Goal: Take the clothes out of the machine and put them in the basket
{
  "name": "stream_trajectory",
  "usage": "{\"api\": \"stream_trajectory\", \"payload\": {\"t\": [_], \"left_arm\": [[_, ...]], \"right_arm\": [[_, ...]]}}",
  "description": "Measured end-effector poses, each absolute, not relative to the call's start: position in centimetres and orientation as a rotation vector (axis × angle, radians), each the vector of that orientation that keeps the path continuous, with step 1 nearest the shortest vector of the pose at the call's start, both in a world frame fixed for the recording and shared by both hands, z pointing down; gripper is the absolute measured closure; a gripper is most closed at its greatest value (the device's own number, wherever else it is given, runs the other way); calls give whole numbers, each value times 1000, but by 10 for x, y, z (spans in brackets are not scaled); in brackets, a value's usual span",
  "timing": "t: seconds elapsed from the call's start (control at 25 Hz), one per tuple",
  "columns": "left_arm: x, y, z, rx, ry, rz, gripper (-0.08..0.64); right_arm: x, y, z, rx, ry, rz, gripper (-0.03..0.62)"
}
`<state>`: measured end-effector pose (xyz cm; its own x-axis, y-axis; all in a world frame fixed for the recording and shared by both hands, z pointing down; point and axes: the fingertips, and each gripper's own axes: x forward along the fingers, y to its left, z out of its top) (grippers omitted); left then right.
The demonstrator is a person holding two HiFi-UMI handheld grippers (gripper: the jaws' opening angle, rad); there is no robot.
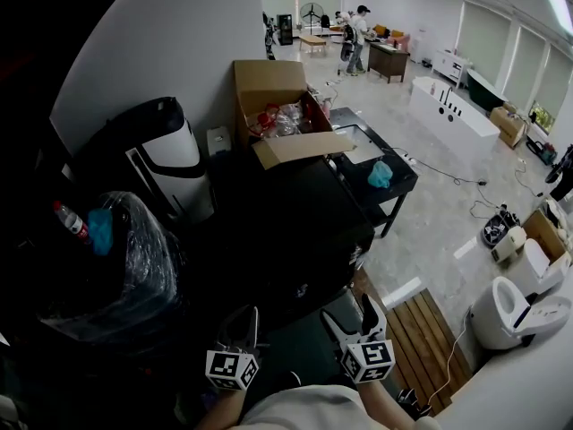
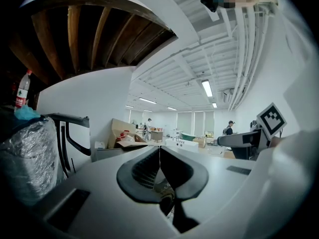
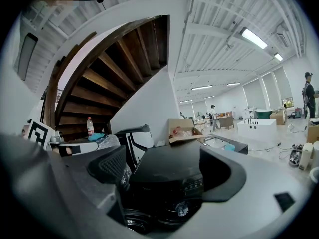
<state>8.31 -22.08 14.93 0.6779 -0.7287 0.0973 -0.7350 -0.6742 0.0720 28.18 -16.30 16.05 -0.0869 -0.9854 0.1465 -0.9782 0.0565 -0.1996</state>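
Head view: both grippers sit at the bottom edge, close in front of the black machine (image 1: 286,227), which fills the middle of the picture with its flat dark top towards the camera. The left gripper (image 1: 243,315) and the right gripper (image 1: 352,313) are side by side, near each other but not touching, and neither touches the machine.

Left gripper view shows its jaws pressed together, with nothing between them. Right gripper view shows its jaws wide apart and bare (the machine's top and front panel are beyond the gap, not in it).

An open cardboard box (image 1: 269,88) rests at the far end of the machine's top. To the machine's left stands a dark bundle wrapped in clear plastic (image 1: 134,267), with a red-labelled bottle (image 1: 70,220) upright on it. To the right, on the floor, lies a slatted wooden board (image 1: 430,339). What is inside the machine cannot be made out.
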Motion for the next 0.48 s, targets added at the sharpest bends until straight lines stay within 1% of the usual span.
{"api": "stream_trajectory", "payload": {"t": [0.16, 0.48], "left_arm": [[91, -216, 148, 2749, -1278, 85, 540], [129, -189, 139, 2673, -1408, 46, 539]], "right_arm": [[292, -165, 160, -2057, 2308, -392, 127], [335, -155, 150, -1940, 2418, -368, 130]]}}
